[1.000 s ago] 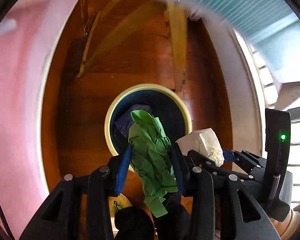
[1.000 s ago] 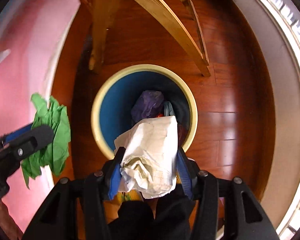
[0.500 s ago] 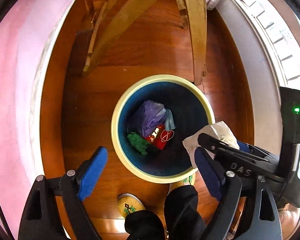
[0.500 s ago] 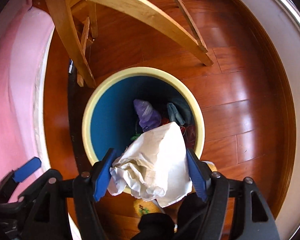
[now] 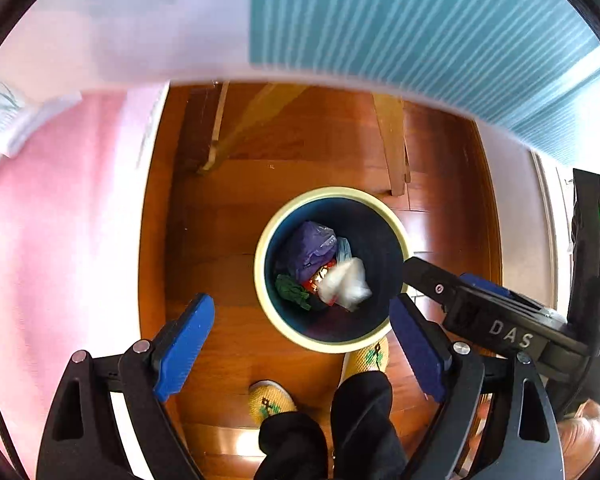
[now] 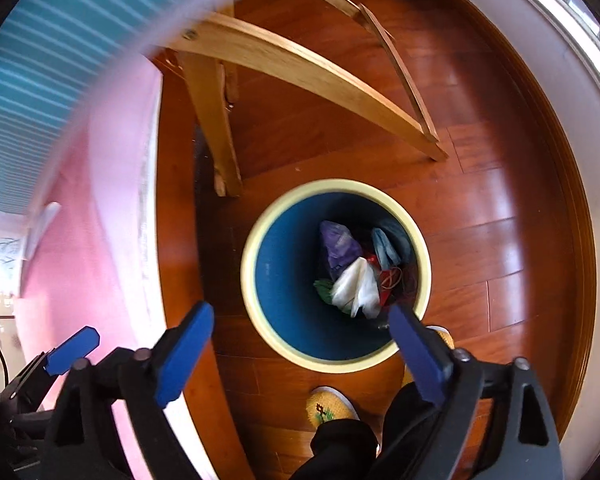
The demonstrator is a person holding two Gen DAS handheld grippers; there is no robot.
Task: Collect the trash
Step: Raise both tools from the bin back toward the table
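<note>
A round bin with a cream rim [image 5: 260,276] [image 6: 247,280] and blue inside stands on the wood floor. In it lie a white crumpled paper [image 5: 346,282] [image 6: 356,288], a green crumpled paper [image 5: 292,290] [image 6: 322,290], a purple bag [image 5: 312,244] [image 6: 338,244] and other scraps. My left gripper [image 5: 300,344] is open and empty above the bin's near left side. My right gripper [image 6: 300,352] is open and empty above the bin's near edge; it also shows in the left wrist view [image 5: 480,300].
Wooden chair legs [image 6: 212,120] [image 5: 392,148] stand just behind the bin. A pink cloth-covered surface [image 5: 52,240] [image 6: 92,240] is to the left. A white wall base [image 6: 572,120] runs on the right. The person's slippered feet [image 5: 272,400] [image 6: 328,404] are by the bin.
My right gripper opened and the white paper fell into the bin. One second ago my left gripper let the green paper drop in. Both grippers have risen away from the bin.
</note>
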